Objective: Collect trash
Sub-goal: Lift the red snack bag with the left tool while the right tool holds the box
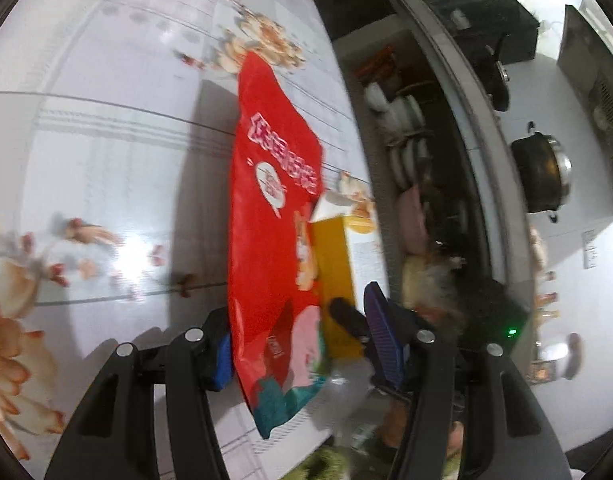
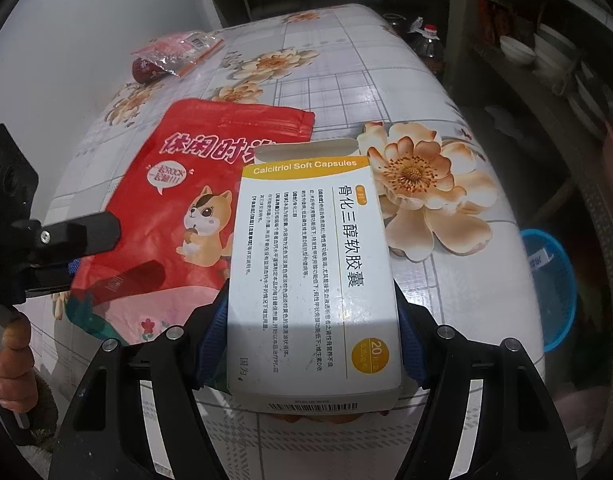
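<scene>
Partly hidden: red pouch (image 2: 162, 216) under capsule box (image 2: 314, 280)

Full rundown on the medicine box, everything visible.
The medicine box is white cardboard with a yellow band reading "Calcitriol Soft Capsules", Chinese print, a yellow "20" disc and a barcode on the near end. Its far tuck flap stands open. It sits between the right gripper jaws, blue pads against both long sides, overlapping the red snack pouch over the floral tablecloth.

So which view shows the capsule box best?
The right wrist view: the capsule box fills the centre, printed face legible, between the right gripper pads. The left wrist view shows only its yellow side, blurred, beside the red pouch.
</scene>
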Tool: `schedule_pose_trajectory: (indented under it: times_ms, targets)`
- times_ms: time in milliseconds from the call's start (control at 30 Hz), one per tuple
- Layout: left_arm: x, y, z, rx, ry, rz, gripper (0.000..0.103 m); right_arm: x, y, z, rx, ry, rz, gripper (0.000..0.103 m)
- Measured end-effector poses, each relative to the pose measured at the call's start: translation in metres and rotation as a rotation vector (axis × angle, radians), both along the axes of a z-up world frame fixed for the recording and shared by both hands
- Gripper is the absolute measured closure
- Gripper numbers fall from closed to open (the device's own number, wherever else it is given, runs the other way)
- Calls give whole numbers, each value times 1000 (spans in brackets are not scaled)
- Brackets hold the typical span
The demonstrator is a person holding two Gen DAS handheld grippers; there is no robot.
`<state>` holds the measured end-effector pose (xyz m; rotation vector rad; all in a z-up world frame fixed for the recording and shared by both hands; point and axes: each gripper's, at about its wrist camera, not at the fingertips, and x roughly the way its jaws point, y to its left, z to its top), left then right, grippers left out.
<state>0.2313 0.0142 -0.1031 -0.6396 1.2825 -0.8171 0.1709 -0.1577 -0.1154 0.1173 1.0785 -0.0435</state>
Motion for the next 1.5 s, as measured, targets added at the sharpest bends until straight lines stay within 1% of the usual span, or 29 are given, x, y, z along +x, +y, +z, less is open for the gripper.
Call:
schedule_pose_trajectory:
  times_ms: [67,133,167,233,300,367,400,467,600,800,1067,1233,1400,1500]
  targets:
    - [3,-8,-1,16,-9,-10,49,0,1,0,-1,-2,1,36]
    - [7,-15,-5,56,-12,-11,50,0,1,-1,1,-4,1,36]
    - [7,-18,-6,62,-17,-10,54,0,0,0,3,-4,1,36]
    - [6,-23,-5,106,-49,-21,61,0,-1,0,14,-4,-1,36]
    - [3,-31,0,188,-108,-40,73,-1,-3,0,31,-4,-4,36]
    - [-1,-35,2,249,-153,-53,81,-2,-6,1,47,-6,-6,36]
    - [-4,-38,3,271,-176,-60,82,-2,-6,1,52,-7,-8,36]
    - [-6,-41,4,289,-199,-67,86,-3,-8,2,62,-8,-13,36]
    - [-8,-43,7,271,-215,-89,95,-4,-13,4,76,-10,-28,36]
    - [-10,-36,14,237,-239,-82,99,-5,-28,9,119,-17,-63,36]
    - [-13,-28,24,197,-257,-95,103,-4,-44,12,165,-21,-110,36]
    - [-12,-27,38,171,-281,-106,103,-7,-51,18,187,-46,-132,36]
    - [-15,-35,55,147,-315,-128,103,-15,-62,25,209,-74,-156,36]
    - [-16,-50,63,136,-327,-156,103,-25,-73,29,226,-96,-181,36]
